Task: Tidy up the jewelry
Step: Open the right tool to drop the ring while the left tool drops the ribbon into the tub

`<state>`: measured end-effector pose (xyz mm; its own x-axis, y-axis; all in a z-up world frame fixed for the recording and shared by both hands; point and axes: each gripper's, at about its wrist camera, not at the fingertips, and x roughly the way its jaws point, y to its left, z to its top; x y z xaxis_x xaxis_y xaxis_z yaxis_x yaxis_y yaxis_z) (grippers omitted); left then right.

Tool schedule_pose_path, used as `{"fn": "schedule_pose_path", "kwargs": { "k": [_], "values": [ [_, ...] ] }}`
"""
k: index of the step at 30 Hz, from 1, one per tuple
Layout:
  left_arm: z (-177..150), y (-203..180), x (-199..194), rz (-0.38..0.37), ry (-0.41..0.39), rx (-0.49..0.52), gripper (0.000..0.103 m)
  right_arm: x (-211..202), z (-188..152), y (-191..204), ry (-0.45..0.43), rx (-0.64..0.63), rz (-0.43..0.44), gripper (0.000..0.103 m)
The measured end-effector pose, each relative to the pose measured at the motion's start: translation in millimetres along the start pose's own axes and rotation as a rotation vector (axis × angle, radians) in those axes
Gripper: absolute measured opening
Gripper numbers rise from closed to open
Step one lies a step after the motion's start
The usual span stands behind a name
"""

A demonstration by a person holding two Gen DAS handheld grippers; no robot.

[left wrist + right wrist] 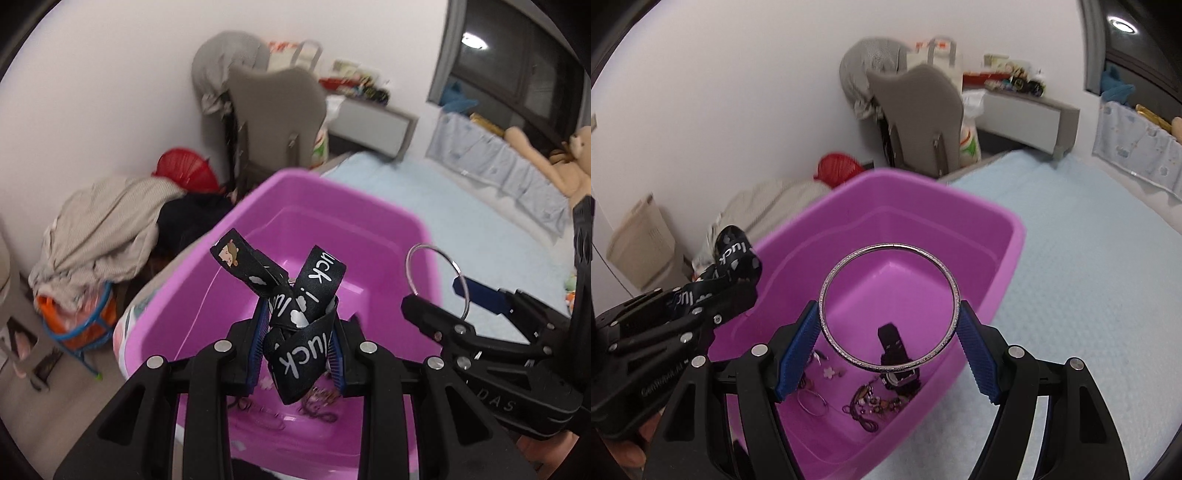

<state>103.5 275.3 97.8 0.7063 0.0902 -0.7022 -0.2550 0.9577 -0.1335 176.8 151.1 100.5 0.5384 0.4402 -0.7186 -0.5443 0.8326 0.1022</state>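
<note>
Both hands look mid-carry over the purple tub [1008, 236] at frame centre, the left gripper [301, 332] clamped on a folded black lanyard [306, 314], the right gripper [889, 334] braced across a silver bangle [889, 306], so lowering and releasing seems next.

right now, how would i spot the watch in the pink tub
Find the pink tub on the pale blue bed cover. On its floor at the near end lies a scatter of small jewelry; the watch is beside it, seen through the bangle held above. It is the only black, chunky strapped piece there; the rest is thin chains and charms.
</note>
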Motion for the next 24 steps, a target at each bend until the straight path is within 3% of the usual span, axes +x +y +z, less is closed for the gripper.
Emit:
{"fn": "schedule_pose_path", "kwargs": {
  "k": [3, 5, 7, 8, 19, 24],
  "values": [
    [-7, 11, 12, 0.033, 0.044, -0.023, 0.030, 18, -2, 2, 0.055, -0.012, -0.013, 0.071],
    [-11, 16, 15, 0.057, 0.058, -0.041, 0.043, 28, -4, 3, 0.095, -0.022, -0.032, 0.072],
    [-13, 21, 13, 0.075, 0.049, -0.058, 0.077, 33, -5, 3, 0.115, -0.027, -0.055, 0.073],
    [-14, 22, 11, 0.082, 0.036, -0.067, 0.081, 33, -5, 2, 0.112, -0.025, -0.061, 0.075],
    [-19, 25, 5, 0.107, 0.058, -0.117, 0.093, 7, -17, -6, 0.068, 0.030, -0.062, 0.077],
    [-20, 23, -1, 0.126, 0.058, -0.114, 0.093, -3, -23, -6, 0.057, 0.040, -0.049, 0.077]
  ]
}}
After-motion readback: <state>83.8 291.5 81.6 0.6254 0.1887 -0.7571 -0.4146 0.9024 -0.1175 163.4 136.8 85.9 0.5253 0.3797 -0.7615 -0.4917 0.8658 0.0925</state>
